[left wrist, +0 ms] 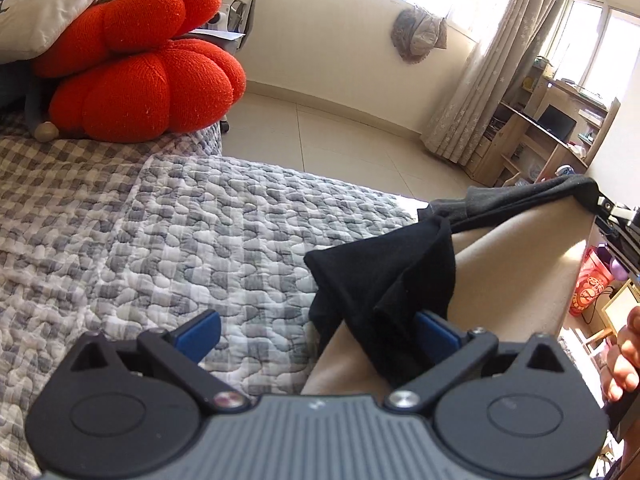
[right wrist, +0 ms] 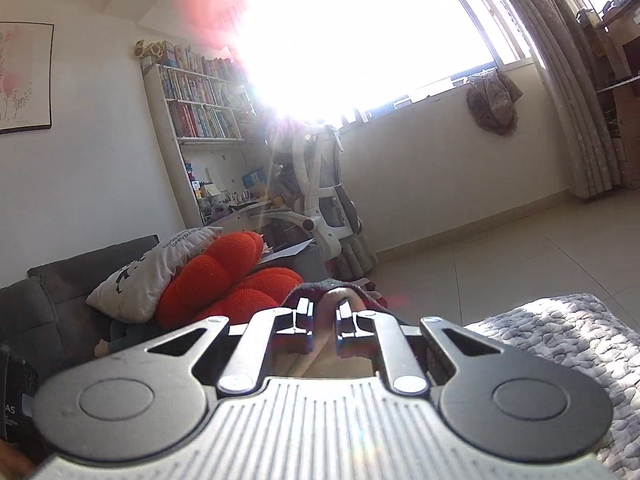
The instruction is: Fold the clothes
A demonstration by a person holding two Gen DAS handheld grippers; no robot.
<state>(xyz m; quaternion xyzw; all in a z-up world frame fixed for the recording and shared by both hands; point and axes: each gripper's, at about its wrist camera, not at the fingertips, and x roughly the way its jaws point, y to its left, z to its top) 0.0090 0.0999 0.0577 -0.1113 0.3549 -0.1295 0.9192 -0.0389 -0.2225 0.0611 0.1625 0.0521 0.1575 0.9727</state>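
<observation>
in the left wrist view, at far left: a white printed pillow (left wrist: 52, 0) resting on top of a bright orange knitted cushion (left wrist: 140, 64), both on the bed's grey checked quilt (left wrist: 168, 232). further right, low in the frame: left gripper (left wrist: 316, 334) with its blue-padded fingers (left wrist: 200, 334) spread wide, nothing pressed between them. over the right-hand pad: a fold of a black garment (left wrist: 384, 276), draped loosely, not pinched. under it: a beige garment (left wrist: 516, 272), slanting up to the right, with a dark band of cloth along its upper edge. at the right margin: right gripper (left wrist: 610, 210), clamped on that raised edge, holding the beige and dark cloth up off the bed. below that, at the frame's edge: part of a hand (left wrist: 624, 360). behind, past the bed: pale floor tiles, a curtain (left wrist: 480, 80) and a wooden shelf unit (left wrist: 552, 128).

in the right wrist view, from the left: framed picture on the wall, grey sofa, the same pillow (right wrist: 156, 276) and orange cushion (right wrist: 228, 276), a bookshelf (right wrist: 200, 100), a white office chair (right wrist: 320, 200) under a window blown out by glare. centre bottom: right gripper (right wrist: 323, 314), fingers (right wrist: 300, 316) nearly closed on a thin fold of the beige garment (right wrist: 326, 308), with dark cloth bunched just past the tips. far right: a corner of the quilt (right wrist: 552, 340) in sunlight.
</observation>
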